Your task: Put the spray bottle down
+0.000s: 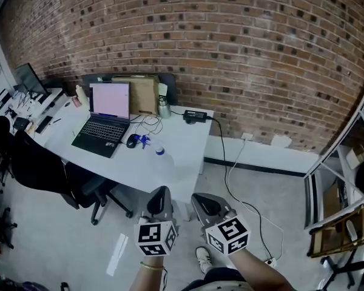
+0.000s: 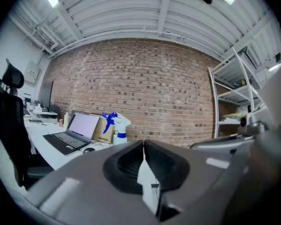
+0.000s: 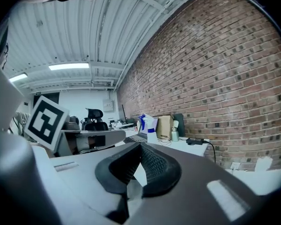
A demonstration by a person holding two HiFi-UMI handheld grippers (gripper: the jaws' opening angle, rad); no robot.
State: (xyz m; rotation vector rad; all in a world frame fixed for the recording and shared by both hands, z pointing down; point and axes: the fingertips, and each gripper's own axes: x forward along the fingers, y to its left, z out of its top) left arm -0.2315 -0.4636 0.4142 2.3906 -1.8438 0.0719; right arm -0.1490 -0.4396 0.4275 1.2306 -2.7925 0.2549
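One white desk [image 1: 183, 149], spray bottle [image 2: 121, 124], brick wall [image 1: 230, 53], grey floor [image 1: 255, 193]

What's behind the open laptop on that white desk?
A brown cardboard box stands behind the laptop. The screen covers part of the box, so anything tucked down there stays hidden.

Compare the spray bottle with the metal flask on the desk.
The spray bottle is white with a blue trigger; the metal flask is silvery, with no trigger. The spray bottle stands mid-desk near the mouse; the metal flask stands at the back beside the brown box. Both stand upright on the white desk.
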